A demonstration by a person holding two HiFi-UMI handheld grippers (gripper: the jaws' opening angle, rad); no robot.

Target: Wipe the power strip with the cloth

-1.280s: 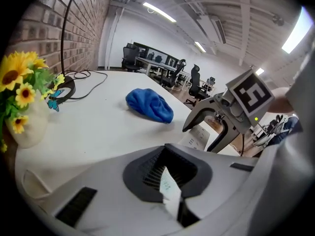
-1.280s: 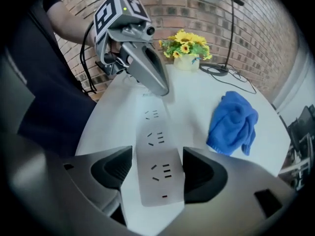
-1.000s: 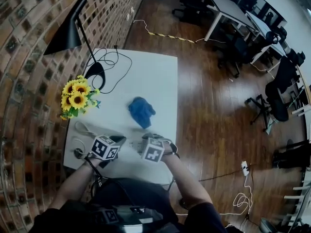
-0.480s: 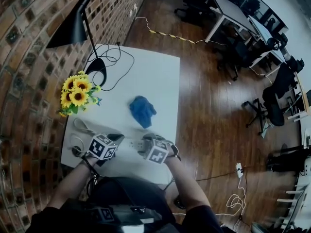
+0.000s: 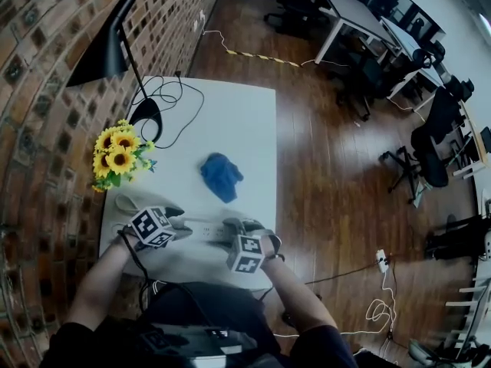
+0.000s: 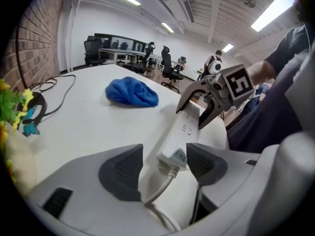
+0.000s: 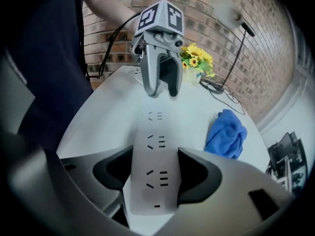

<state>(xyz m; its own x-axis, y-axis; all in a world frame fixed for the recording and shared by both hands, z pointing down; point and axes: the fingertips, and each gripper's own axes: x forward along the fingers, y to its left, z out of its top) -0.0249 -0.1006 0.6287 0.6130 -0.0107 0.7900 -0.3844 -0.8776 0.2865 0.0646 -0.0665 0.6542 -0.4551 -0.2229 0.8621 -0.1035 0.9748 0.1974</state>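
The white power strip (image 5: 205, 231) lies along the table's near edge, its sockets facing up. My left gripper (image 5: 181, 225) is at its cable end (image 6: 173, 157). The jaws are opening, with that end between them and a gap at the left pad. My right gripper (image 5: 235, 231) straddles the other end. Its jaws are closing, and both pads (image 7: 196, 177) rest against the strip's long sides (image 7: 155, 161). The crumpled blue cloth (image 5: 221, 175) lies alone mid-table, beyond the strip, with neither gripper touching it.
On the white table (image 5: 230, 121) stand a black lamp (image 5: 107, 48), its coiled cord (image 5: 173, 98) and a bunch of sunflowers (image 5: 115, 158) at the left, by the brick wall. Wooden floor, a loose cable (image 5: 376, 305) and office chairs lie to the right.
The grippers have drawn apart along the strip: the left one shifted left, the right one back toward the near edge. More of the strip shows between them.
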